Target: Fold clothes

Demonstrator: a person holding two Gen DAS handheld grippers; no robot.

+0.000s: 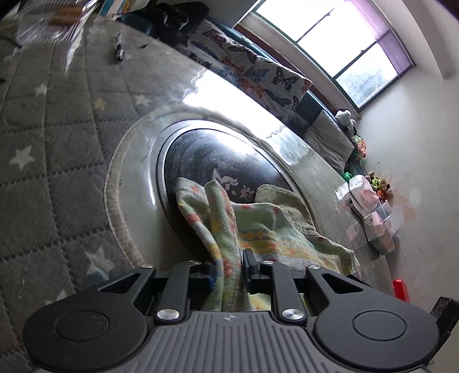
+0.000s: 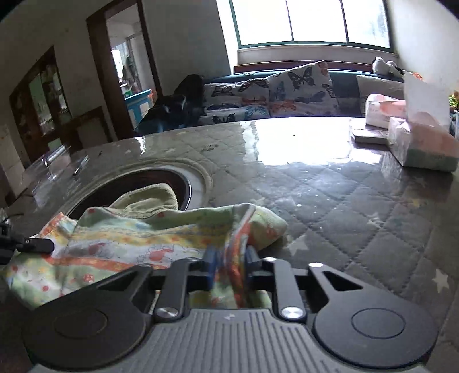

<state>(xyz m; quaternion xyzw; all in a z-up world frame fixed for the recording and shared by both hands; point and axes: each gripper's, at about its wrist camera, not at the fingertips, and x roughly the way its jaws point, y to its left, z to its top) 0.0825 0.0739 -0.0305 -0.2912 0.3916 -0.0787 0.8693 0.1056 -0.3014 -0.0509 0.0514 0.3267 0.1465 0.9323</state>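
Observation:
A small light-green patterned garment [image 1: 258, 226] with orange and yellow prints lies crumpled on the quilted, plastic-covered table [image 1: 57, 137], partly over a round dark inset [image 1: 212, 160]. My left gripper [image 1: 229, 272] is shut on a bunched fold of the garment at its near edge. In the right wrist view the same garment [image 2: 137, 238] spreads left of centre. My right gripper [image 2: 229, 266] is shut on another bunched edge of it. The tip of the left gripper [image 2: 34, 245] shows at the garment's left side.
Tissue packs [image 2: 421, 143] and boxes [image 1: 370, 206] stand at the table's far right. A clear plastic container [image 1: 51, 23] and a small dark item [image 1: 119, 51] lie at the far left. A butterfly-print sofa [image 2: 275, 91] runs behind the table under the window [image 2: 309, 23].

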